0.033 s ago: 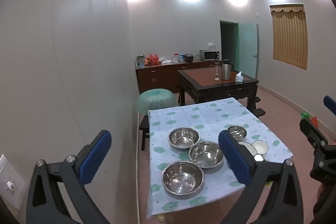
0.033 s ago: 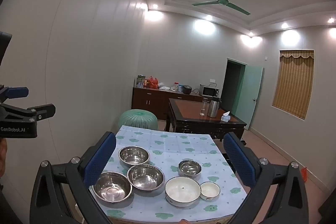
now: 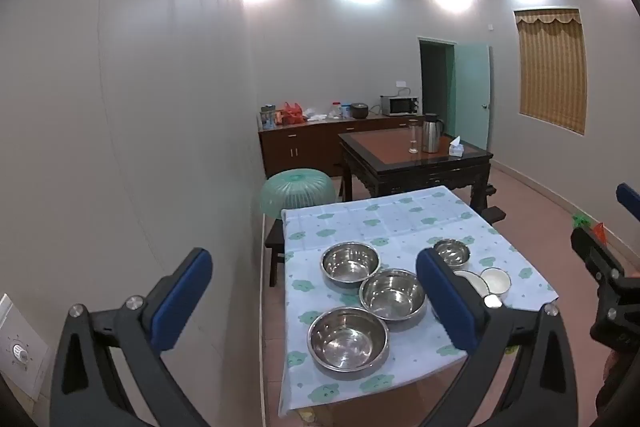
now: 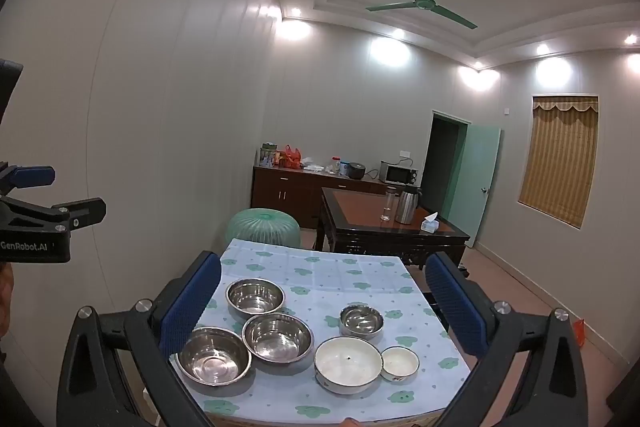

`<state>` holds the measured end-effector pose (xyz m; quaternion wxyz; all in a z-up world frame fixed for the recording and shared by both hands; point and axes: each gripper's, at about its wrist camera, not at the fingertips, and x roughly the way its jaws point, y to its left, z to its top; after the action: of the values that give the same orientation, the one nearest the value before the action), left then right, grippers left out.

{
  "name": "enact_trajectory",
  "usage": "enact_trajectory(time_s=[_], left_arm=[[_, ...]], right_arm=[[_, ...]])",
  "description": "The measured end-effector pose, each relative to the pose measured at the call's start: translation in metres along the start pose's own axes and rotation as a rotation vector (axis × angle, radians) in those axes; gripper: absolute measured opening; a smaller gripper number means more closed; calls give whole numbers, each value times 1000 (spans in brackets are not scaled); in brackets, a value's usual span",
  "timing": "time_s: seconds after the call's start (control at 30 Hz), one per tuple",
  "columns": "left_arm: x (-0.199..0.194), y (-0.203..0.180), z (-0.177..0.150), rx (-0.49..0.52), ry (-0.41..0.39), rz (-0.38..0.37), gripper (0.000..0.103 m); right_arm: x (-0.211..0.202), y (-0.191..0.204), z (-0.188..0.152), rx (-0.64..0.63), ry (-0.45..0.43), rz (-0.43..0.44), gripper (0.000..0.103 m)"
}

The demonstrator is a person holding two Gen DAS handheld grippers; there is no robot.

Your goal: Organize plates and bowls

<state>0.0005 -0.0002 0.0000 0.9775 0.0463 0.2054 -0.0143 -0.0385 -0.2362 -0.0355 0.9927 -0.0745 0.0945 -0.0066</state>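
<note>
Three large steel bowls (image 4: 248, 331) sit upright and empty, clustered on the left of the tabletop (image 4: 320, 275). To their right stand a small steel bowl (image 4: 361, 321), a large white bowl (image 4: 348, 364) and a small white bowl (image 4: 400, 363).

The room has plain white walls (image 4: 168, 107) and a pink floor (image 3: 532, 199). A green fan (image 4: 424, 3) hangs from the ceiling, with bright round lights nearby. A dark wood table (image 4: 384, 227) stands near a green door (image 4: 476, 179) and a covered window (image 4: 564, 155).
</note>
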Motion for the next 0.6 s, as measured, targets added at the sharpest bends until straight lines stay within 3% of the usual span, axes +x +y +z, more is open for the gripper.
enact_trajectory(time_s=[0.3, 0.6], left_arm=[[-1, 0, 0, -7, -12, -26, 103], [0, 7, 1, -9, -14, -2, 103]], right_arm=[[0, 1, 0, -16, 1, -3, 103], [-1, 0, -2, -9, -3, 2, 103]])
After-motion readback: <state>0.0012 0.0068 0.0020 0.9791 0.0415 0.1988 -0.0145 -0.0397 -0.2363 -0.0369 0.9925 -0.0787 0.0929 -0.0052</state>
